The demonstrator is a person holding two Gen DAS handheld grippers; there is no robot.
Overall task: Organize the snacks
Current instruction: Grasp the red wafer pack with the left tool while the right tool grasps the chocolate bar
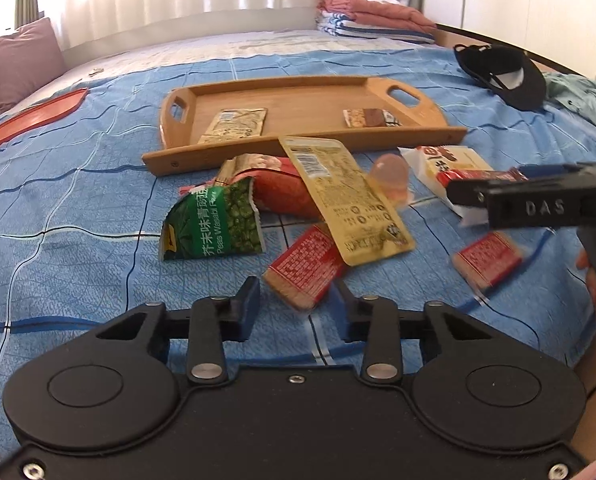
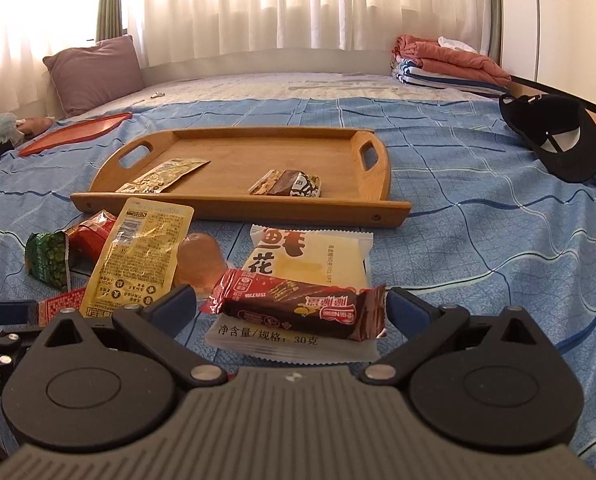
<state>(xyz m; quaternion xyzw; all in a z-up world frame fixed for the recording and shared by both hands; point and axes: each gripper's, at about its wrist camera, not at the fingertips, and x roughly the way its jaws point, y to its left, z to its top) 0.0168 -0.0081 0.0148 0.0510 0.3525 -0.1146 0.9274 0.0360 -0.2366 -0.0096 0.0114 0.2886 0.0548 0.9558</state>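
Both grippers held low over the bed, pointing toward the wooden tray.

Left gripper: fingers spread, nothing pinched; a red-label bar lies on the blue sheet just ahead, its near end between the tips.

Right gripper: fingers spread wide, level with the ends of a dark red wafer bar; contact cannot be told. The bar rests across a white-and-yellow packet.

Loose snacks near the tray's front rail: green pea bag, long yellow sachet, clear jelly cup, second red-label bar.

In the tray: one yellow sachet at left, one brown bar at right, well apart.

Black cap lies far right on the bed.
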